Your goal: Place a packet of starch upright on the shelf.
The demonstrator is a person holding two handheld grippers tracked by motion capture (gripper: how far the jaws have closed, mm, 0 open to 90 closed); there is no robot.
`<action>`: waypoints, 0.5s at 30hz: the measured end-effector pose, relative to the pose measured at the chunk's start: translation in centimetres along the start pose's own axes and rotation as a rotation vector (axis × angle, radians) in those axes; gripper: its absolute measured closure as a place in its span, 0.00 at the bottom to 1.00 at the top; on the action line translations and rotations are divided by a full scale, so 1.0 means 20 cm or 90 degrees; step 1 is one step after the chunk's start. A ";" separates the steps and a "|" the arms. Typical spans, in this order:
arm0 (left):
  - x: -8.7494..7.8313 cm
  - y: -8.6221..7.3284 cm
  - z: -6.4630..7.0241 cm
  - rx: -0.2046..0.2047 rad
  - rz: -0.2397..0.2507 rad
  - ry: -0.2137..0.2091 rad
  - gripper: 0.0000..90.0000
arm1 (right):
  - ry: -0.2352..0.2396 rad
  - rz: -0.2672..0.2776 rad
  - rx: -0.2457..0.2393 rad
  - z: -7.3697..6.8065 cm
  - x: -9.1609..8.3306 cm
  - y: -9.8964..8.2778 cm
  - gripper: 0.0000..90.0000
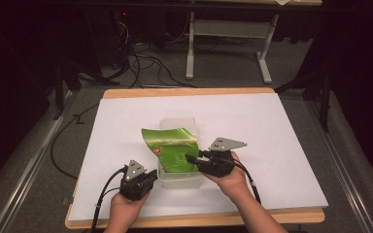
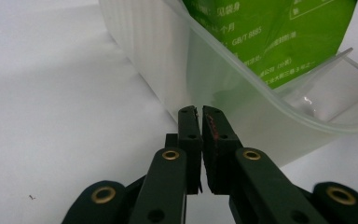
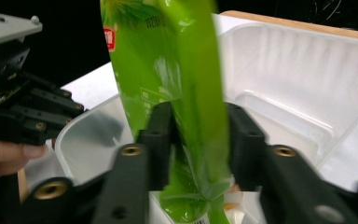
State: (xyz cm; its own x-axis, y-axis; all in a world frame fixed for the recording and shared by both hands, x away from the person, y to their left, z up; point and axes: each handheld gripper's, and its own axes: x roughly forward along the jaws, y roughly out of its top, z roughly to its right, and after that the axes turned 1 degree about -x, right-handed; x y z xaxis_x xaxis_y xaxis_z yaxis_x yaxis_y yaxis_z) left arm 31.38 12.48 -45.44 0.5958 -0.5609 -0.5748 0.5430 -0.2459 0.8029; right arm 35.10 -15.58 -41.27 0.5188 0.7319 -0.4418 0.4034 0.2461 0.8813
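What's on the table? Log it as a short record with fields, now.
surface: white table top
container: clear plastic tub, open, mid-table
contents: green bag, tilted, lower end in the tub
left gripper: fingers shut, holding nothing, at the tub's outer wall
right gripper: fingers closed on the green bag's edge

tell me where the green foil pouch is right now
In the high view the green foil pouch sits mid-table, standing in the translucent plastic container, between the jaws of the right gripper.
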 end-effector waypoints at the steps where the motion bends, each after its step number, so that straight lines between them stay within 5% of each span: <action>1: 0.00 0.00 0.00 0.000 0.000 0.000 0.96 | -0.008 -0.007 -0.009 0.00 -0.01 0.00 0.85; 15: 0.00 0.00 0.00 0.005 -0.004 0.001 0.96 | -0.033 -0.037 -0.005 0.01 -0.01 -0.11 0.92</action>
State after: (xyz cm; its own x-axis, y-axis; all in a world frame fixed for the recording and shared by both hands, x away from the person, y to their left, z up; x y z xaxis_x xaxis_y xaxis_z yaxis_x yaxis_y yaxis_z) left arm 31.30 12.49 -45.42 0.5927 -0.5585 -0.5804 0.5427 -0.2555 0.8001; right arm 34.19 -16.38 -43.04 0.5328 0.6821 -0.5009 0.4283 0.2931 0.8548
